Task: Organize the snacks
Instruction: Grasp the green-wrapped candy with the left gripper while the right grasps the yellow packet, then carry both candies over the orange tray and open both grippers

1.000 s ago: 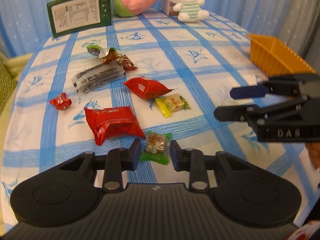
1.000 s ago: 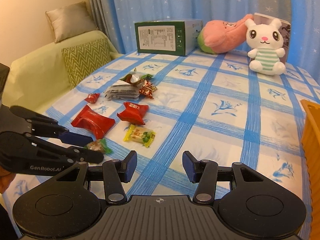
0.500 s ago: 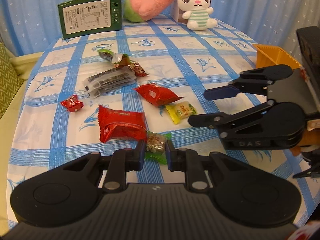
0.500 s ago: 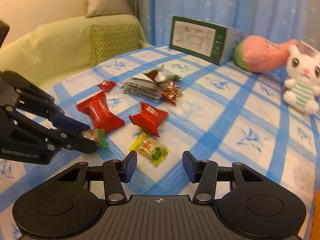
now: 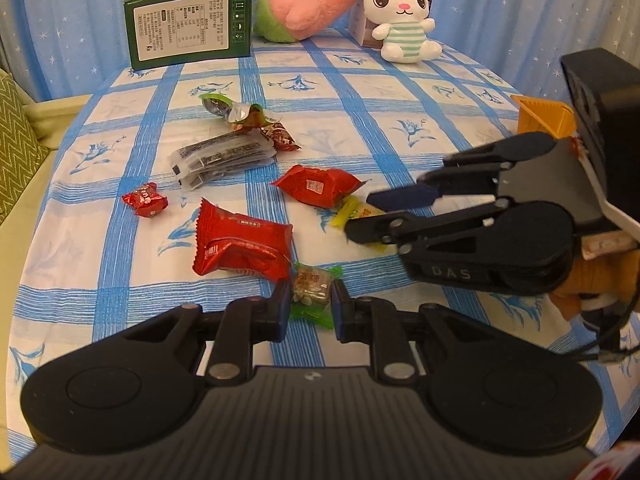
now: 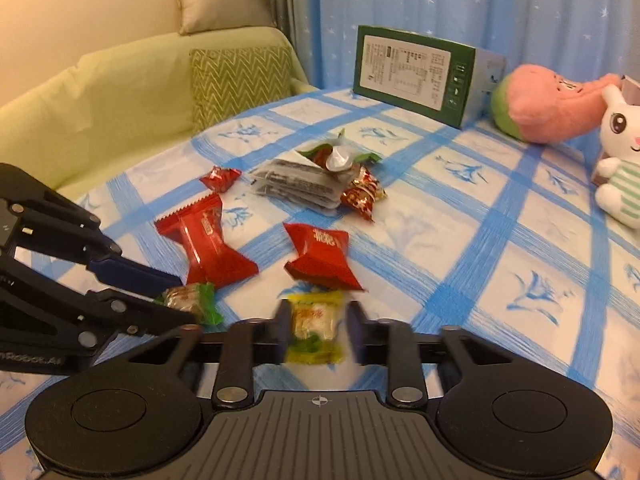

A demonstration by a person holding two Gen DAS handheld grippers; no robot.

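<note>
A table covered with a blue-checked cloth is seen, its left edge curving away toward a green sofa. The snacks are gathered in the left half, between the middle and the left edge; the right half is largely bare cloth, giving open room toward the right edge.

The left gripper is closed on a green-ended candy near the front edge, the pads pressed against both sides of the wrapper. Just beyond it a large red packet is lying, touching or nearly touching the candy.

The right gripper has just been closing, and a yellow snack pack is held between its fingers; the pads are blurred there but appear to press on it. The pack lies just in front of a red pillow pack.

Farther toward the back, a small red candy lies alone nearer the left edge, and a stack of clear dark sachets is overlapped at its far end by a few crumpled wrappers.

Along the back edge a green box, a pink plush and a white rabbit plush are lined up.

At the right edge part of an orange basket is seen behind the right gripper; its contents cannot be told.
</note>
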